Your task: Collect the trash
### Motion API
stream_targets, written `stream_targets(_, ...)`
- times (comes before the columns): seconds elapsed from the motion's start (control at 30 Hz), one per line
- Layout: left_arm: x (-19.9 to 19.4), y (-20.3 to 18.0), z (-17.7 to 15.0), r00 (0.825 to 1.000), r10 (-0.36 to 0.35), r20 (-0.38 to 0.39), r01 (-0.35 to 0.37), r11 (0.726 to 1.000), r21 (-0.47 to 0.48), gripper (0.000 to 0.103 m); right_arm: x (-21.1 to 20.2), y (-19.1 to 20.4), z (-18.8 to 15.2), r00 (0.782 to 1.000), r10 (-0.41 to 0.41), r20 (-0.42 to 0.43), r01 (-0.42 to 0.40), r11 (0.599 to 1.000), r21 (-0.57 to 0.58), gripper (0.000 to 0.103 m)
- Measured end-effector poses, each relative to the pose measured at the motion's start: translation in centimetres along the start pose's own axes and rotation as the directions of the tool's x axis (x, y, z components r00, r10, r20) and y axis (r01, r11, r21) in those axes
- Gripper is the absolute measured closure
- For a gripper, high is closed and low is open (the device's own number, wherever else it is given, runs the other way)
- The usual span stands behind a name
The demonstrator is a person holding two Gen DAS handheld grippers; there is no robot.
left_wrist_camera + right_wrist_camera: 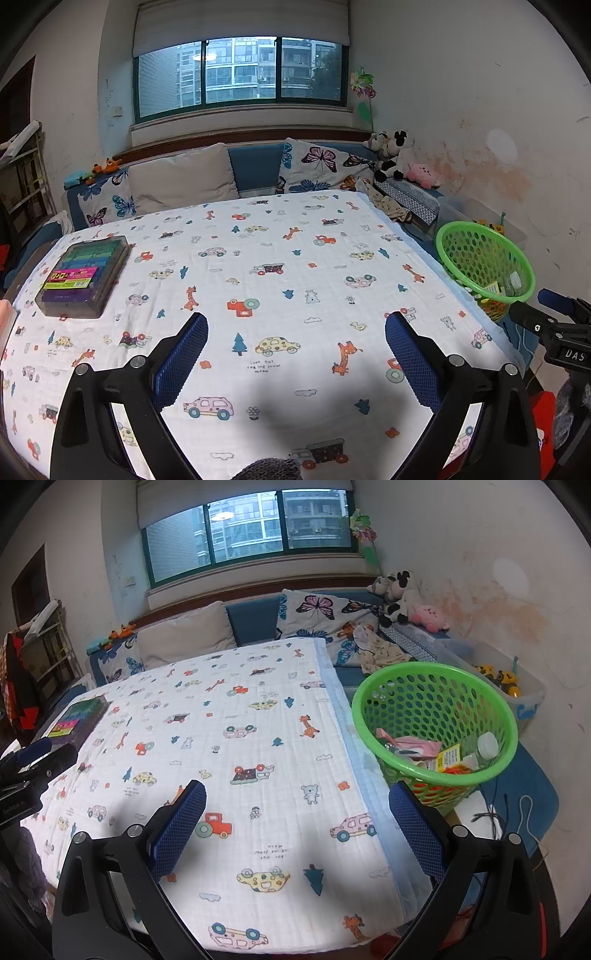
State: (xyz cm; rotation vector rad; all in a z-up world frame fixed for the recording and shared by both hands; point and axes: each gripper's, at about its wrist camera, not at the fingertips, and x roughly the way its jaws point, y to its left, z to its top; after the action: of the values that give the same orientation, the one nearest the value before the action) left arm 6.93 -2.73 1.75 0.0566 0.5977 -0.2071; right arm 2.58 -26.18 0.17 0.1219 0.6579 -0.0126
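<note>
A table covered by a white quilted cloth (280, 258) printed with cars, giraffes and trees fills most of both views. Behind it a blue sofa (255, 166) runs under the window (240, 74), carrying a grey cushion (181, 177) and 2 butterfly-print pillows, one at each end (321, 166).

Off the table's right edge stands a green perforated plastic basket (436, 686), its rim near the cloth's pale blue border. The collected trash lies inside it: a pink wrapper (410, 744), a yellow-labelled packet (448, 757), a clear bottle with a white cap (487, 746) and some orange scraps at the bottom. Past the basket a clear storage bin (524, 698) holds yellow toys.

On the table's far left sits a clear plastic case of coloured items (85, 277) with a pink, yellow and green label, lying flat on the cloth.

The left gripper (295, 358) hangs over the near middle of the table, its 2 blue textured pads (181, 358) spread wide with nothing between them. The right gripper (297, 830) hangs over the table's right portion, just left of the basket, fingers likewise spread wide and empty.

In the corner of the sofa sit a black-and-white plush cow (397, 598) and a pink plush toy (428, 616).
</note>
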Motion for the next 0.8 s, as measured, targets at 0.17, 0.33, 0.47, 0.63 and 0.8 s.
stream_targets(0.17,0.13,0.0,-0.09,1.0,0.002,-0.007,-0.002,1.0,0.005,0.009,0.06,0.21,0.05,1.0,0.003,-0.002,-0.003,1.0,-0.002,0.005)
stream_targets(0.33,0.22,-0.04,-0.2,1.0,0.003,-0.01,-0.003,1.0,0.004,0.009,0.22,0.31,0.12,1.0,0.005,-0.004,-0.005,1.0,-0.002,0.005)
stream_targets(0.47,0.23,-0.03,-0.25,1.0,0.008,-0.008,-0.008,1.0,0.006,0.009,0.26,0.26,0.1,1.0,0.004,-0.003,-0.004,1.0,-0.001,0.005)
stream_targets(0.63,0.42,-0.11,-0.5,1.0,0.006,-0.012,-0.006,1.0,-0.002,0.009,0.29,0.33,0.11,1.0,0.005,-0.006,-0.005,1.0,-0.001,0.005)
stream_targets(0.8,0.6,0.03,-0.63,1.0,0.005,-0.016,-0.006,1.0,-0.016,0.009,0.35,0.33,0.06,1.0,0.006,-0.006,-0.006,1.0,-0.001,0.005)
